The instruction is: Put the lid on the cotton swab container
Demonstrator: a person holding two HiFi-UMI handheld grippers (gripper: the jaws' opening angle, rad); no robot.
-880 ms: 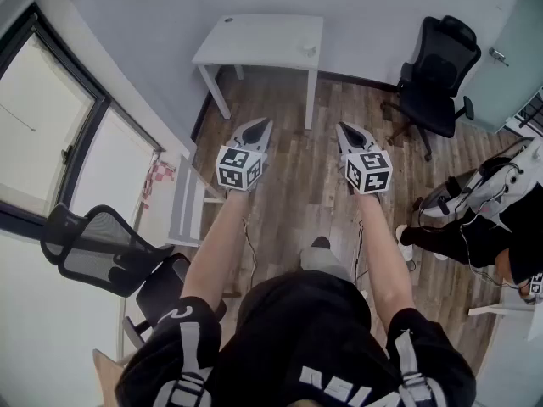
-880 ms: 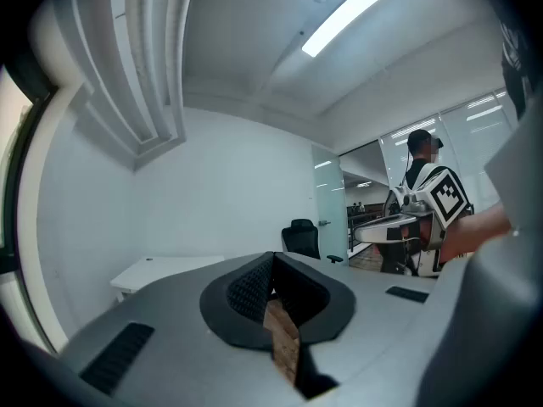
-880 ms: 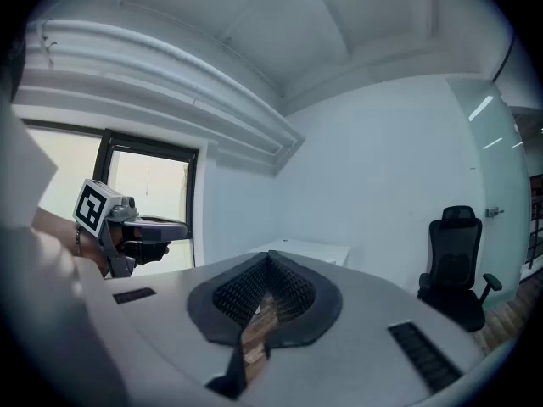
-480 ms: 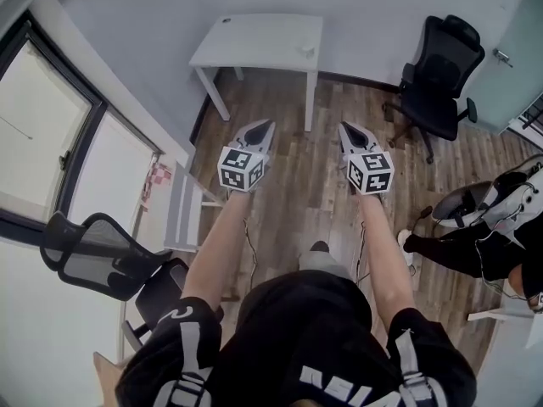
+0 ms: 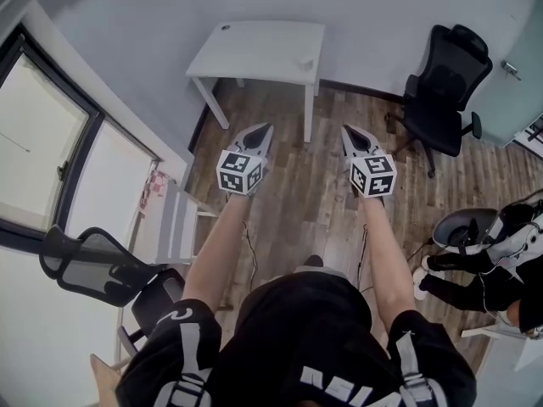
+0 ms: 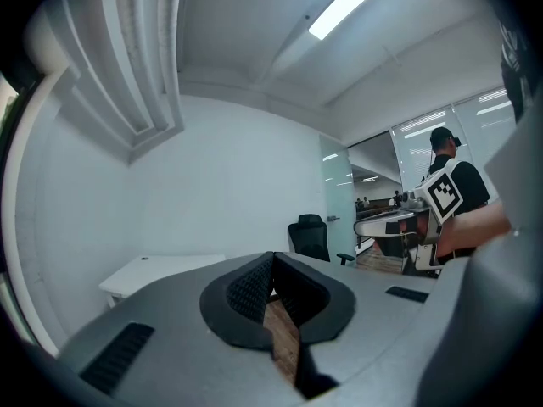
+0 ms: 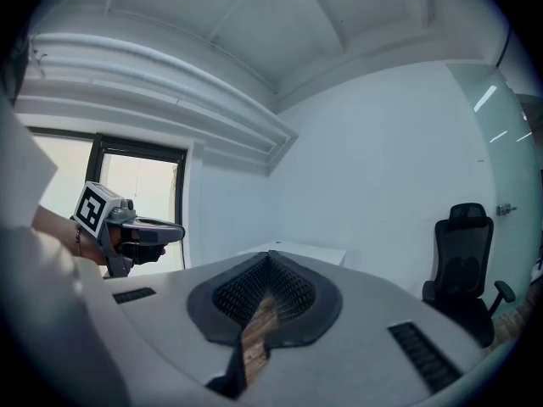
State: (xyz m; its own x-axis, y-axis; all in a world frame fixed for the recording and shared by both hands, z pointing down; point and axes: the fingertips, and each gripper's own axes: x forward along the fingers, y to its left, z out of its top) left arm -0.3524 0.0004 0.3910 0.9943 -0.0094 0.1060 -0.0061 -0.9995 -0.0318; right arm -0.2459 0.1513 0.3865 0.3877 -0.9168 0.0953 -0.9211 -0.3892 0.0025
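The white table [image 5: 254, 49] stands well ahead of you across the wood floor [image 5: 310, 197], and the coming move turns on that: both grippers point toward it, and neither is near it. Your left gripper [image 5: 265, 128] and right gripper [image 5: 347, 131] are each clenched on nothing, jaws together. A small pale thing [image 5: 305, 60] at the table's near right corner may be the cotton swab container, lying more in line with your right gripper. A small dark spot [image 5: 225, 27] sits at the far left corner. Both are too small to tell which is the lid.

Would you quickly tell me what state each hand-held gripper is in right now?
Left hand-held gripper: closed, holding nothing.
Right hand-held gripper: closed, holding nothing.
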